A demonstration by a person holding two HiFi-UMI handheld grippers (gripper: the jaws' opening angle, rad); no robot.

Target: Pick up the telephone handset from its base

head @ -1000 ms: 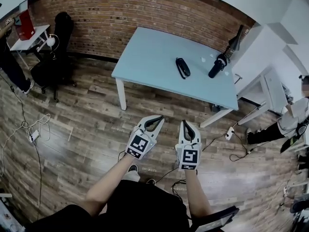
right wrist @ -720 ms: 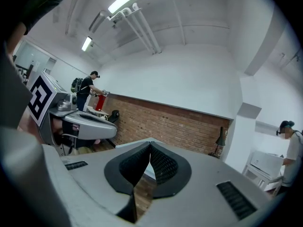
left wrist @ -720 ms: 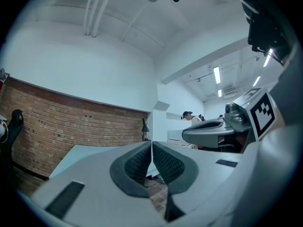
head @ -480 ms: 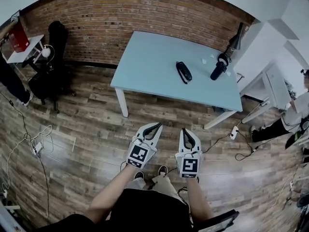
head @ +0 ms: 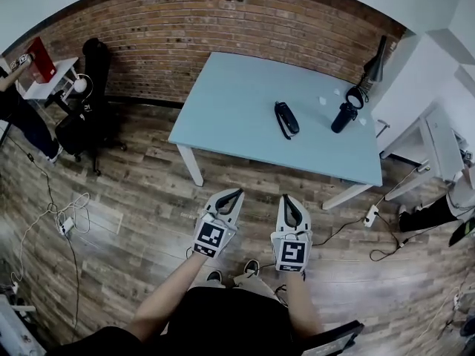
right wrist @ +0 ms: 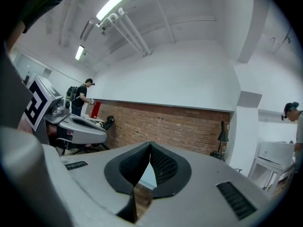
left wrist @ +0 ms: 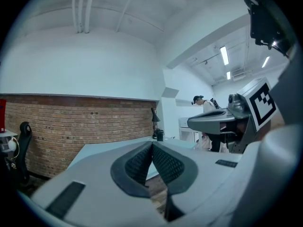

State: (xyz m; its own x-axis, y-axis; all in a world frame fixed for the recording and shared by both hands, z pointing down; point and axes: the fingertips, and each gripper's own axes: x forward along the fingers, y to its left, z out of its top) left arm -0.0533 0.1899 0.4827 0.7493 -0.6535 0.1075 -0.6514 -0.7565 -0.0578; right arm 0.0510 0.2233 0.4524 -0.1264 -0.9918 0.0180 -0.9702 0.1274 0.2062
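A black telephone with its handset (head: 286,119) on the base lies on the pale blue table (head: 230,99), right of the table's middle. Both grippers hang over the wooden floor well short of the table's near edge. My left gripper (head: 236,193) is shut with nothing between its jaws. My right gripper (head: 286,199) is shut and empty too. In the left gripper view the left gripper (left wrist: 152,144) has its tips touching, and the table's top (left wrist: 94,152) shows behind it. The right gripper view shows the right gripper (right wrist: 150,145) with its pads together.
A black desk lamp (head: 349,111) stands on the table's right part. A brick wall (head: 185,28) runs behind. A black chair (head: 89,117) and a small white table (head: 52,76) stand at the left. Cables and power strips (head: 67,225) lie on the floor. White furniture (head: 438,154) stands at the right.
The view has shifted toward the table, which sits a little lower and nearer. Both grippers keep their place in front of the body. The left jaws closed fully.
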